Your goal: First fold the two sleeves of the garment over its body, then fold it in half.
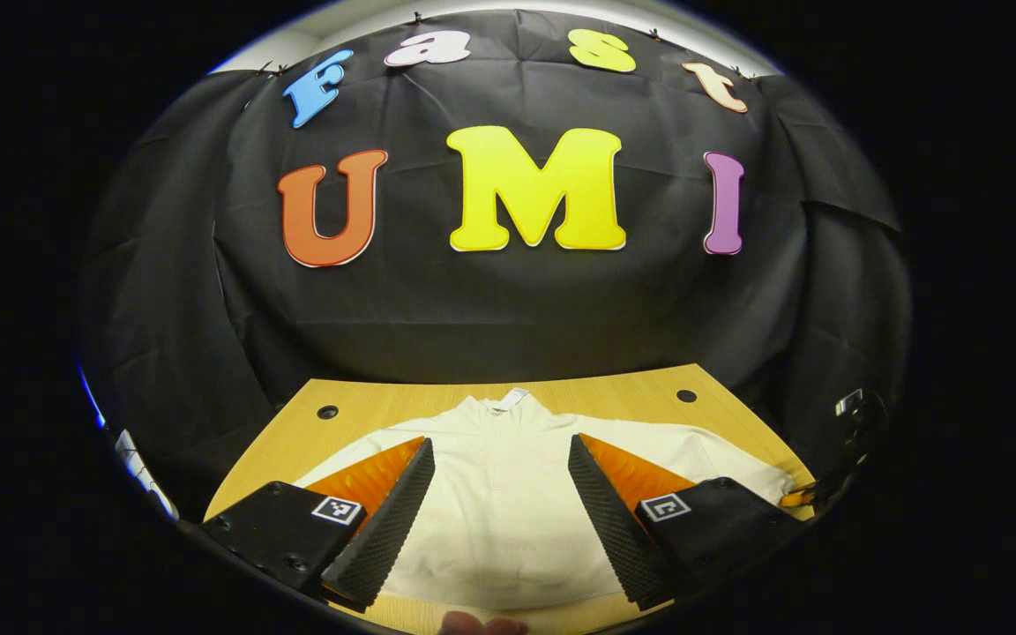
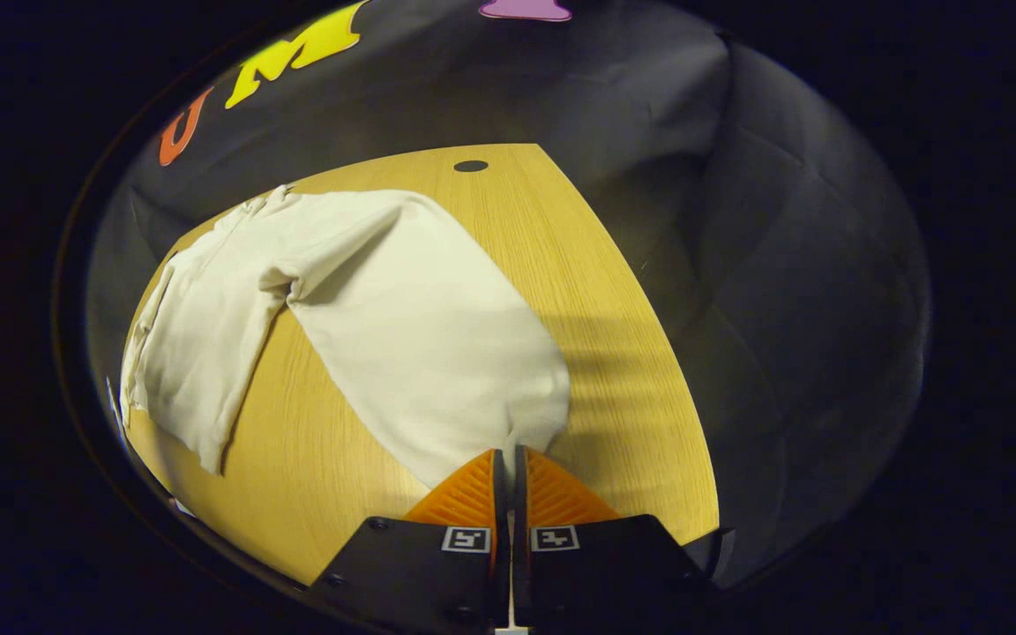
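1. The wooden table [image 2: 614,335] holds everything.
2. Your cream garment [image 1: 508,494] lies flat, collar toward the wall; its hem is cut off below.
3. Your left gripper [image 1: 501,459] hovers wide open above it.
4. Your right gripper [image 2: 508,454] pinches the sleeve [image 2: 437,353] end, hiding the cuff.

A cream-white long-sleeved garment [image 1: 508,494] lies spread flat on the wooden surface [image 2: 614,309], its collar with a small tag toward the booth's back wall and its hem toward the near edge. In the right gripper view one sleeve [image 2: 420,344] stretches wide and smooth from the shoulder toward the near edge of the surface, unfolded, its cuff end pinched between the right tongs [image 2: 508,459]. The body [image 2: 199,335] lies beside it, loosely rumpled.
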